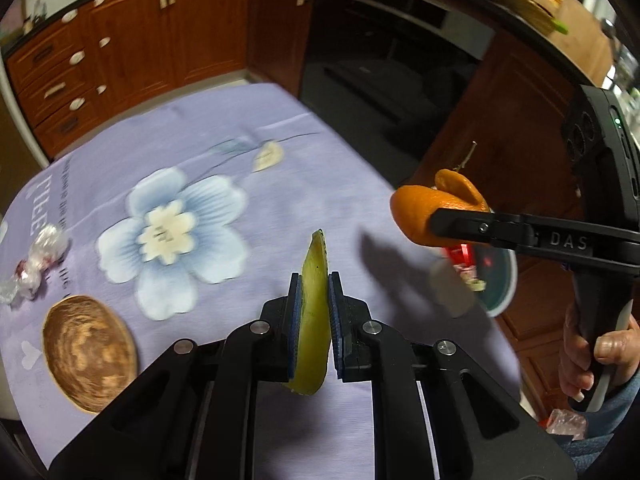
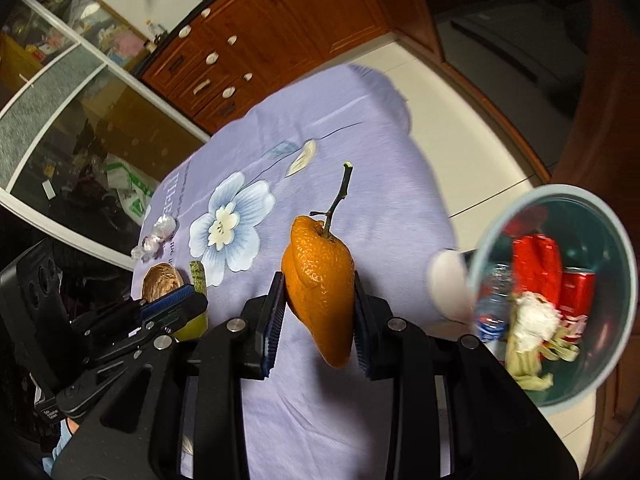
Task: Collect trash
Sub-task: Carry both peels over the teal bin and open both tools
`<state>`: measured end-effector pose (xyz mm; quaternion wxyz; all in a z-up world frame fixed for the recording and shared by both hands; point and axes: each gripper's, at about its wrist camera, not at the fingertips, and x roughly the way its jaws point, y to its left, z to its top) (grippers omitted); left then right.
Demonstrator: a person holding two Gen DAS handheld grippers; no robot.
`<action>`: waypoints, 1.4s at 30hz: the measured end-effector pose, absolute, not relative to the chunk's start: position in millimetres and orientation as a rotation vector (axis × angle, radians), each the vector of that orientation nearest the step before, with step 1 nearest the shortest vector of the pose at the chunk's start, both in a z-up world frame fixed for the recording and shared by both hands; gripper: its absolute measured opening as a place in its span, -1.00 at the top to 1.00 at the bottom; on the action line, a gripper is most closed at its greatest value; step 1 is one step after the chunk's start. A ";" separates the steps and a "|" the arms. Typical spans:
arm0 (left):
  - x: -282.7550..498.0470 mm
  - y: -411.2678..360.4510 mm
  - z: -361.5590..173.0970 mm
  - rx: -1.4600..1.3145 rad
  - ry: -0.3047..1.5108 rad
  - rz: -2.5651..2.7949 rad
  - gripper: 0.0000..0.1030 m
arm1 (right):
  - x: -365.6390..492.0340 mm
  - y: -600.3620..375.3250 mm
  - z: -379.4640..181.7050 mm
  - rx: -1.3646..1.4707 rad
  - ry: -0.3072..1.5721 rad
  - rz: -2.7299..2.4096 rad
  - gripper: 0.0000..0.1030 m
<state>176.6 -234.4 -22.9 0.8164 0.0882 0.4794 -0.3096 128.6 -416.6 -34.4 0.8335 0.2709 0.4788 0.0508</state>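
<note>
Left gripper [image 1: 313, 320] jaws pinching green peel [image 1: 314, 308], right gripper [image 2: 318, 312] jaws pinching orange peel [image 2: 320, 288]; thin grips may slip short of bin [image 2: 600, 396].

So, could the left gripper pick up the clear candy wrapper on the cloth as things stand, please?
Probably not yet. The left gripper is shut on a green peel, so its jaws are occupied. The candy wrapper itself lies uncovered on the cloth.
</note>
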 end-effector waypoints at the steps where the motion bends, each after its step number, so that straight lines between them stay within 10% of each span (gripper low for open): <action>1: 171.6 -243.2 -20.7 0.192 1.019 -0.672 0.74 | 122.0 -423.6 -31.7 0.578 1.005 0.097 0.43; 34: 109.9 -473.3 -84.0 0.386 1.149 -0.921 0.66 | -1.8 -612.6 -75.7 0.775 0.990 -0.183 0.42; 42: 118.7 -461.3 -80.8 0.358 1.132 -0.865 -0.14 | 8.6 -614.5 -78.2 0.772 1.004 -0.179 0.42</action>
